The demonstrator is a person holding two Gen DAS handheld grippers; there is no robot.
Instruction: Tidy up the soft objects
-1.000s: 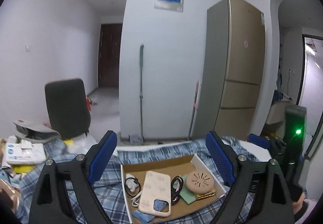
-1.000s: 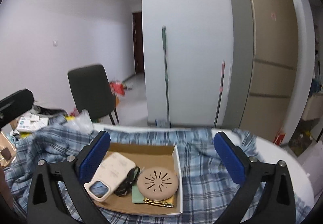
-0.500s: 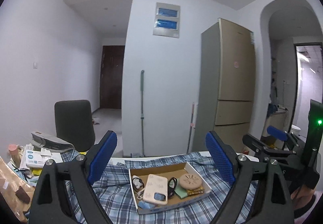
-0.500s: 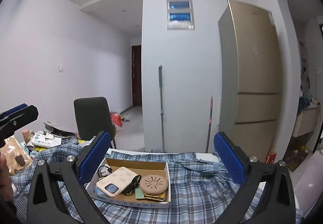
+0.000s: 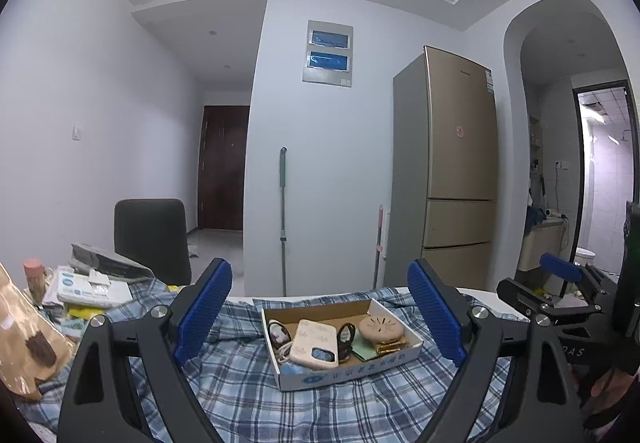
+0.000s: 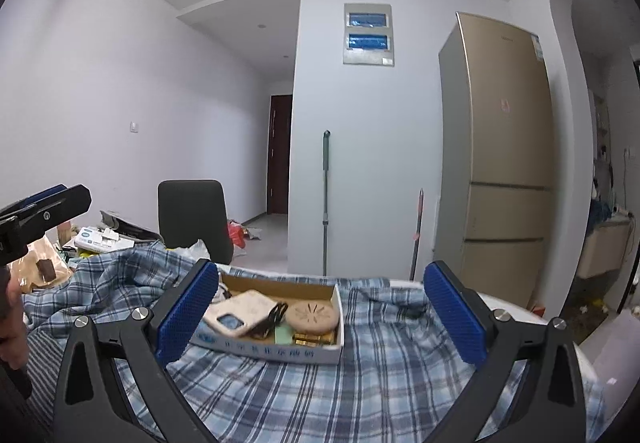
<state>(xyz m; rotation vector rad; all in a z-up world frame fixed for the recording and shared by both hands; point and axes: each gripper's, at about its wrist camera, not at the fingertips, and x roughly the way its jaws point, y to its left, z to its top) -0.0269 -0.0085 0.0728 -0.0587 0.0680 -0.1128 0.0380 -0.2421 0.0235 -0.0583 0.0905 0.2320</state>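
You're looking at a white table [image 6: 516, 313] that's wearing a rumpled blue plaid cloth [image 6: 360, 383] over most of it. A shallow cardboard tray [image 5: 344, 369] is sitting on the cloth mid-table, and papers and boxes [image 5: 86, 289] are piling up far left.

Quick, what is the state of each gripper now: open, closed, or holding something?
Left gripper: open, holding nothing.
Right gripper: open, holding nothing.

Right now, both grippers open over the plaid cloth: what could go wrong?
1. The cardboard tray sits on the plaid cloth; tugging the cloth would likely drag or tip it, spilling the phone case.
2. The cloth is bunched beside table clutter; lifting it could sweep that off.
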